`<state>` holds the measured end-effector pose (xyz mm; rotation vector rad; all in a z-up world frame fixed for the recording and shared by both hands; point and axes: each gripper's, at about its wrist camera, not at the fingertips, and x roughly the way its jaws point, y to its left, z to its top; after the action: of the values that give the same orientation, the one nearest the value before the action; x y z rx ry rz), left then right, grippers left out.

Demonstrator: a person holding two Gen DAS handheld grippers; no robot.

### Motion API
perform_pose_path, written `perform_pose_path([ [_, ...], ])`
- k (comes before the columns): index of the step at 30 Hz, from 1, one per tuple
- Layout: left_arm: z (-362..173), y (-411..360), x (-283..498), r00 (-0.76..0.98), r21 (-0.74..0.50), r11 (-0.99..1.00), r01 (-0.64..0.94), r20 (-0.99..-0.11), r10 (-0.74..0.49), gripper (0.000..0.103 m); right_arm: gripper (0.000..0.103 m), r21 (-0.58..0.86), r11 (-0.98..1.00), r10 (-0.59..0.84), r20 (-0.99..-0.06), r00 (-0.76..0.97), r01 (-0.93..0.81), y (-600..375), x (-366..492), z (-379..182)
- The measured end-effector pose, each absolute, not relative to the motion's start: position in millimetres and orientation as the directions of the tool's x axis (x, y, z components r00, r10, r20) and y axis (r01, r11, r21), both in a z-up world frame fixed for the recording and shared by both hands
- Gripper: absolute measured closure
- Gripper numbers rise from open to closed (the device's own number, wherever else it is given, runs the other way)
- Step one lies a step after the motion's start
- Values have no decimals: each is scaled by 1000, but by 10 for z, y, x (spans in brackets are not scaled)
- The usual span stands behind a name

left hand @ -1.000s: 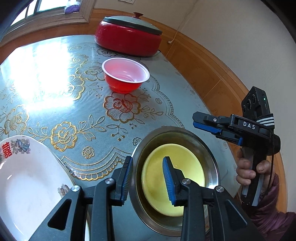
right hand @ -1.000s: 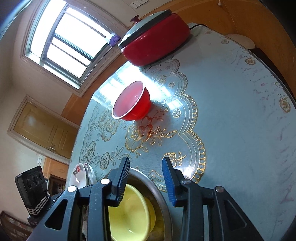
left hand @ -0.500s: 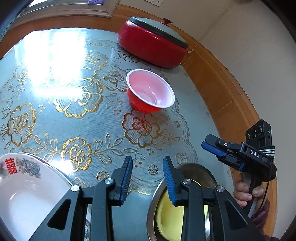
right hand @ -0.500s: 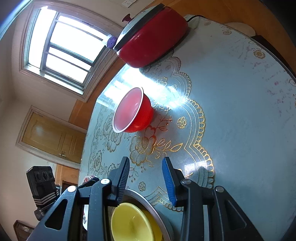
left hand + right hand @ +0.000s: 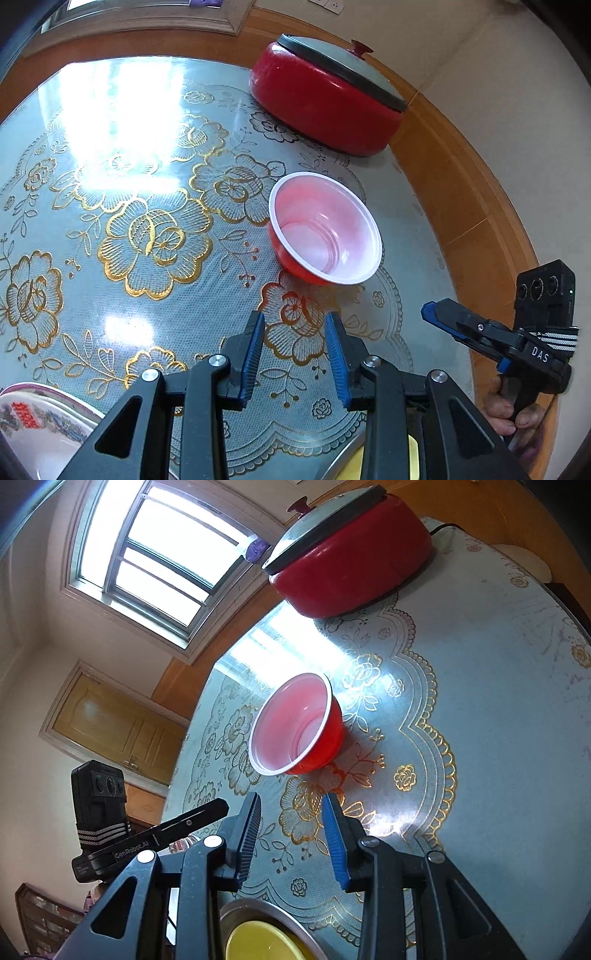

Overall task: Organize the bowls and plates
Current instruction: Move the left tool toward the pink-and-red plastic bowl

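A red plastic bowl [image 5: 325, 229] with a white rim stands upright and empty on the patterned table; the right wrist view shows the same bowl [image 5: 295, 727]. My left gripper [image 5: 294, 321] hovers short of it, open, with nothing between its blue pads. My right gripper [image 5: 291, 801] also hangs short of the bowl, its jaws closing on nothing. It appears side-on [image 5: 430, 308] at the right of the left wrist view. A yellow bowl [image 5: 258, 941] sits inside a metal basin [image 5: 295, 926] just below both grippers. A white flowered plate [image 5: 37, 435] lies at the lower left.
A red lidded pot [image 5: 325, 107] stands at the table's far edge by the wooden wall trim. A person's hand [image 5: 506, 410] grips the right tool's handle. Beyond the pot is a window [image 5: 147, 561]. The glass-topped floral table [image 5: 147, 221] spreads to the left.
Both grippers have travelled forward over the table toward the red bowl. The basin with the yellow bowl and the white plate have slipped to the bottom edges of the views.
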<state>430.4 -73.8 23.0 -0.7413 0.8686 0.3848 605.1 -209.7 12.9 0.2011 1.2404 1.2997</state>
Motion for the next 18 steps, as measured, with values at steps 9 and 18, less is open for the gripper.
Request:
perform_pose_path([
  [9, 248, -576, 4506, 646, -471, 683, -558, -764, 1, 55, 75, 745, 316, 806, -538, -249, -587, -1926, 6211, 126],
  [18, 196, -324, 4667, 668, -528, 639, -560, -744, -29, 52, 73, 732, 312, 791, -553, -262, -605, -1731, 6336, 36],
])
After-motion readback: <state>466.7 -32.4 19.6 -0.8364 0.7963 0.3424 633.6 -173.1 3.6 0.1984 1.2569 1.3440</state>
